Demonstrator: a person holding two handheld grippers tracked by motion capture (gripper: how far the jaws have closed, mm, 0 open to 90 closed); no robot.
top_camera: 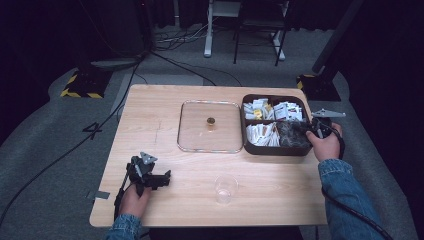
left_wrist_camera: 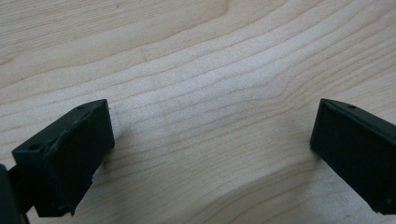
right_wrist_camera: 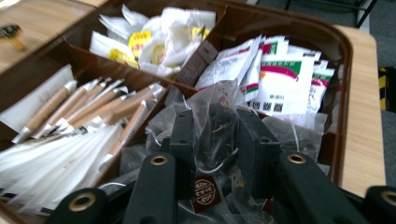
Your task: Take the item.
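A dark brown box (top_camera: 247,145) with four compartments stands at the table's right. It holds white packets, stick sachets (right_wrist_camera: 88,112) and clear tea bags. My right gripper (top_camera: 314,131) is over the box's near right compartment, shut on a clear tea bag (right_wrist_camera: 217,126) with dark leaves inside. My left gripper (top_camera: 161,179) rests low over bare wood at the near left, open, with nothing between its jaws (left_wrist_camera: 210,140). A clear glass lid (top_camera: 210,126) with a small brass knob lies flat at mid table. An empty clear plastic cup (top_camera: 225,188) stands near the front edge.
Green-and-white packets (right_wrist_camera: 285,79) fill the box's far right compartment, yellow-marked white ones (right_wrist_camera: 154,37) the far left. Cables, a yellow-and-black stand base (top_camera: 82,85) and chair legs are on the grey floor beyond the table.
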